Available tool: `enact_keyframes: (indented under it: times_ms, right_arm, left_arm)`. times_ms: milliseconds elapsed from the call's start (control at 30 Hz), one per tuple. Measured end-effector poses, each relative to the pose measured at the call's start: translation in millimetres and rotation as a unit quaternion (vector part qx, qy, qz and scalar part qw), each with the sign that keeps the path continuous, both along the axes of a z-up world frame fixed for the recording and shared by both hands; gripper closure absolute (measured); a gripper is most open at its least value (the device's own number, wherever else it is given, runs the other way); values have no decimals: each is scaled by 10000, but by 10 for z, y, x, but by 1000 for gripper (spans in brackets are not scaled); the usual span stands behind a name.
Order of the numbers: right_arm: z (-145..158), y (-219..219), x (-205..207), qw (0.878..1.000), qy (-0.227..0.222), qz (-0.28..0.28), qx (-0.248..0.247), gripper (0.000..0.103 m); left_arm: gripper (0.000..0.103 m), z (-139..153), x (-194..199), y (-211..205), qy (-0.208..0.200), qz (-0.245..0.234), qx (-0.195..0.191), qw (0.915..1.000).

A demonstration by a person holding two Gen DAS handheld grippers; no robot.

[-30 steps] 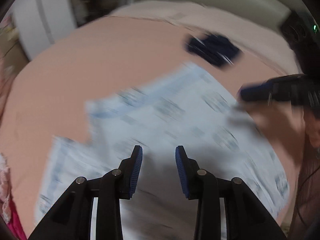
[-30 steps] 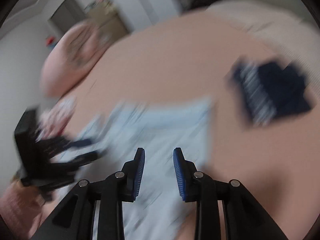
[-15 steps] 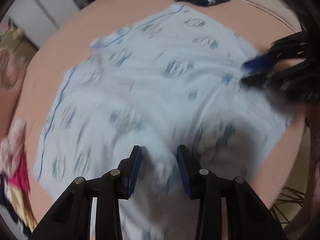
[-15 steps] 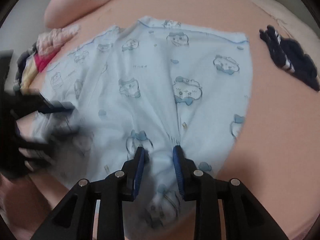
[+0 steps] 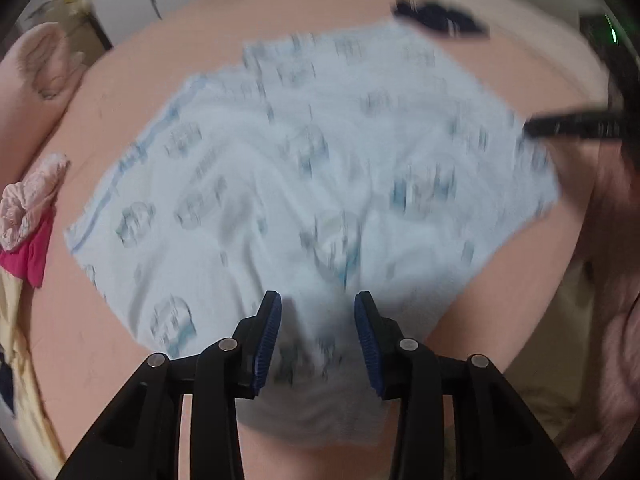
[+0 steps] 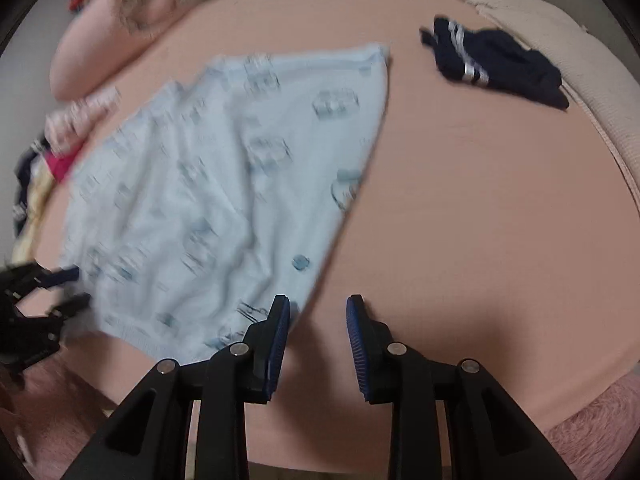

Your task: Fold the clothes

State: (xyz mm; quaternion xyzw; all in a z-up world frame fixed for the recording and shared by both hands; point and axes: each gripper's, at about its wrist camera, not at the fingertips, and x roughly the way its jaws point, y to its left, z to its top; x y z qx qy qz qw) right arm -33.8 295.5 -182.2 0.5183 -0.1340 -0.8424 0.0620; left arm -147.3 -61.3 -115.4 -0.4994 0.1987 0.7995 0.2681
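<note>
1. Left wrist view: my left tool [image 5: 318, 334] has its jaws spread wide and grips nothing; it hangs over the near edge of the light blue printed garment [image 5: 304, 184], which lies spread on the pink bed [image 5: 132, 76]. The picture is blurred.
2. Right wrist view: my right tool [image 6: 318, 338] is wide open and empty, over bare sheet just beside the garment's edge. A dark navy garment [image 6: 500, 66] lies well apart.

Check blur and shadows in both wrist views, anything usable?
Left wrist: light blue garment motion-smeared, print unreadable; left tool sharp, dark shadow under it. Right wrist: garment smeared too, navy garment crisper, right tool sharp; fisheye bends the bed edges.
</note>
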Motion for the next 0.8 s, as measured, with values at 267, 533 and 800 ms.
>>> enact_keyframes:
  times_ms: [267, 533, 800]
  right_arm:
    - [-263, -160, -45, 9963, -478, 623, 354, 74]
    - [152, -370, -403, 9974, 64, 605, 375, 74]
    - [-43, -335, -248, 9952, -580, 778, 122, 74]
  left_arm:
    - [35, -200, 27, -250, -343, 281, -470, 9979]
    - [35, -53, -423, 25, 166, 483, -254, 9984]
    - [33, -216, -186, -358, -544, 857, -389, 9941]
